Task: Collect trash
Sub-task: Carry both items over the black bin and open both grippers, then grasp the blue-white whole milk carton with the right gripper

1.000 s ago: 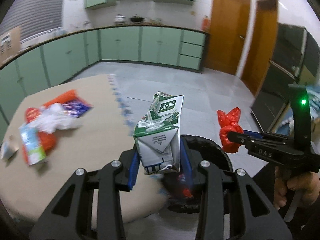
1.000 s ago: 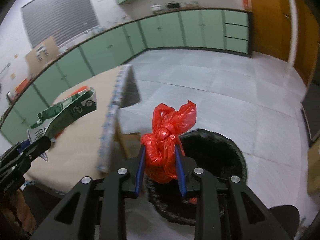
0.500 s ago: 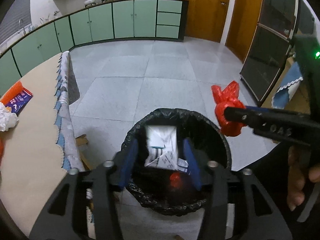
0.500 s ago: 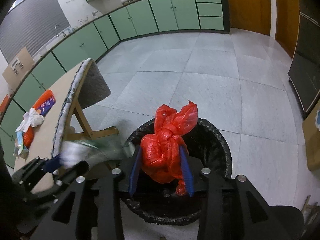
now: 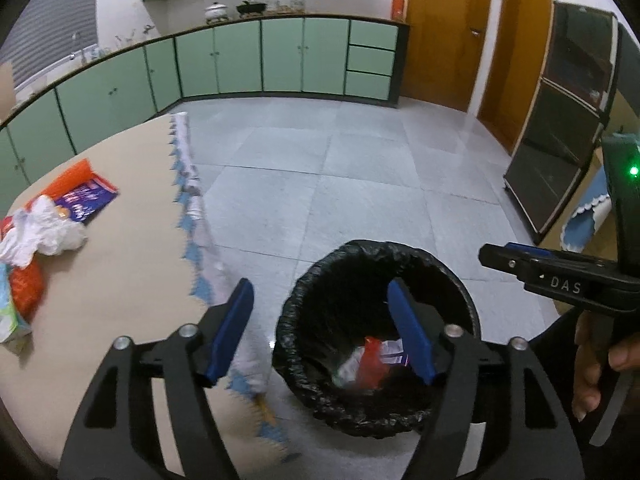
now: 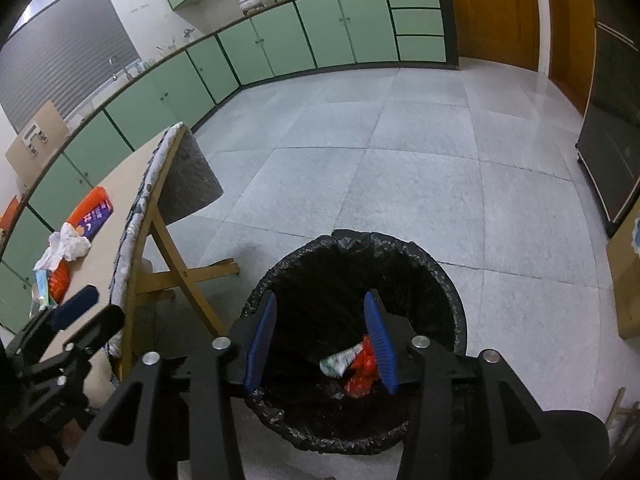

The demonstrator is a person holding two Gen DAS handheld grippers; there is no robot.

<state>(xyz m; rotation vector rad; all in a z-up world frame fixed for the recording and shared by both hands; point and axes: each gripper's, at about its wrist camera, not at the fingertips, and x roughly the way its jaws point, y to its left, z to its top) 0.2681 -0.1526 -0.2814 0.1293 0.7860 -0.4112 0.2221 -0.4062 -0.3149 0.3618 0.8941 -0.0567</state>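
With both of my grippers hanging over the black-lined bin (image 6: 452,280), nothing is pinched in either one. My left gripper (image 5: 320,328) has its jaws spreading wide, with only air, the bin's rim and the table edge seen between them. My right gripper (image 6: 320,340) is parting its jaws too, less widely, with the bin's dark inside showing in the gap. Down at the bottom of the bin lie a green-and-white carton (image 6: 338,362) and a red bag (image 6: 362,372), touching each other, clear of both sets of pads.

What I judge the next move turns on is where the remaining trash lies: it is all on the beige table (image 5: 120,280), off to the left of the bin and well apart from it. A crumpled white tissue (image 5: 40,232) sits on top of an orange wrapper (image 5: 28,288), with a purple-and-orange packet (image 5: 86,194) just behind it, its long axis running away from me toward the cabinets, and a pale carton (image 5: 10,320) at the near left edge. My left gripper is the nearer one; it sits right at the table's fringed edge, while my right is on the far side, over the bin. So I reckon the left should swing leftward first.
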